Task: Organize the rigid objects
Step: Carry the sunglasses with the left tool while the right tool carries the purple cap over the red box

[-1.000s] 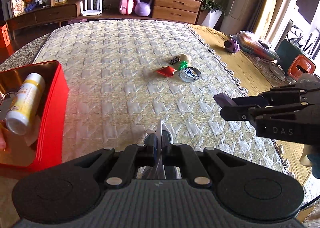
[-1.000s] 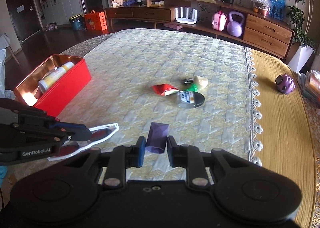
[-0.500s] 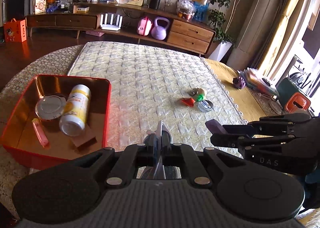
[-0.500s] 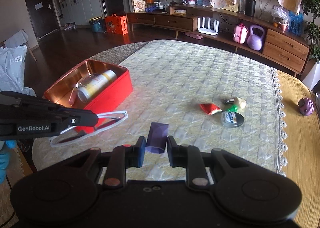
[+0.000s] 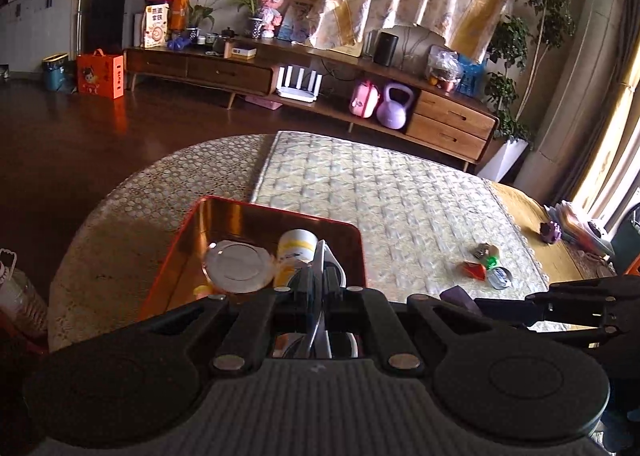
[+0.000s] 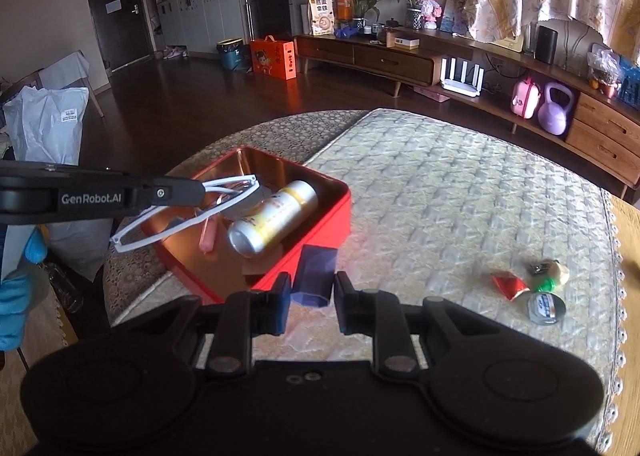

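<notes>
Over the shallow red metal tin with a coppery inside [image 6: 320,212], the left gripper [image 6: 196,192] hangs with its fingers clamped on a pair of white-framed glasses [image 6: 180,222], one frame end pinched so the rest dangles toward the opening, apparently to be lowered in. Just beside the tin's near right corner, the right gripper [image 6: 312,288] grips one small purple block [image 6: 314,270] between its pads, seemingly waiting its turn to be dropped in. Inside the tin lie one white and yellow cylindrical bottle [image 6: 272,218] on its side, one round silvery lid [image 5: 236,266], one pink stick [image 6: 208,234] and one flat brown piece [image 6: 258,266], already sorted. Well apart from the tin, to its right on the quilted cream cloth [image 6: 440,184], a cluster of what looks like four small things is left: one red wrapper [image 6: 509,285], one round tin [image 6: 546,309], one green piece [image 6: 546,285] and one pale lump [image 6: 558,270] with something dark against it
</notes>
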Demonstrator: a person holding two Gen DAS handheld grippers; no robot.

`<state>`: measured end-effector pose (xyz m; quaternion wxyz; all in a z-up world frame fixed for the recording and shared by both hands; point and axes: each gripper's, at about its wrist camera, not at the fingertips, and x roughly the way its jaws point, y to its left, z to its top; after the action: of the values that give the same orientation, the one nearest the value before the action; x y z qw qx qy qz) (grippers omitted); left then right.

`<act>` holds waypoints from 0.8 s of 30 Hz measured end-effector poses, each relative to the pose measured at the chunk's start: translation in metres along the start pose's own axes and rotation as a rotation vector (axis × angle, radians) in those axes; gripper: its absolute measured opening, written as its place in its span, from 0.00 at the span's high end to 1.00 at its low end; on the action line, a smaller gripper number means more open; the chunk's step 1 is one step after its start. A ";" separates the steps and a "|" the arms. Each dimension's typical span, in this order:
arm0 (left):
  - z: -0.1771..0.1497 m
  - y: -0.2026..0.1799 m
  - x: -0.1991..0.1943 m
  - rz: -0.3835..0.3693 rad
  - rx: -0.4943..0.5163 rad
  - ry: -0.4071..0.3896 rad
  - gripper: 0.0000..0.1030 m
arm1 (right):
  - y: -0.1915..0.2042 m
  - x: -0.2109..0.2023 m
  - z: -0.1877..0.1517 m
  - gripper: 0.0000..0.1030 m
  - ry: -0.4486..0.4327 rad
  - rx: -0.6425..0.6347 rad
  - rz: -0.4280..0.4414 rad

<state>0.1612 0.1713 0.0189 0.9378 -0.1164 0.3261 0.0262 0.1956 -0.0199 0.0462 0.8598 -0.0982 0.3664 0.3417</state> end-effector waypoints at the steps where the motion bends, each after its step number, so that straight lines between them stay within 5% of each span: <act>1: 0.000 0.005 0.002 0.015 -0.003 -0.001 0.95 | 0.003 0.004 0.002 0.79 0.002 -0.002 0.000; 10: -0.005 0.049 0.023 0.117 -0.036 0.014 0.95 | 0.020 0.048 0.016 0.79 0.039 -0.006 -0.015; 24: -0.004 0.065 0.061 0.183 -0.025 0.057 0.95 | 0.022 0.094 0.026 0.80 0.092 -0.020 -0.082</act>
<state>0.1982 0.2321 -0.0346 0.9202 -0.0985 0.3618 0.1127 0.2425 0.0563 0.0011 0.8544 -0.1373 0.3976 0.3051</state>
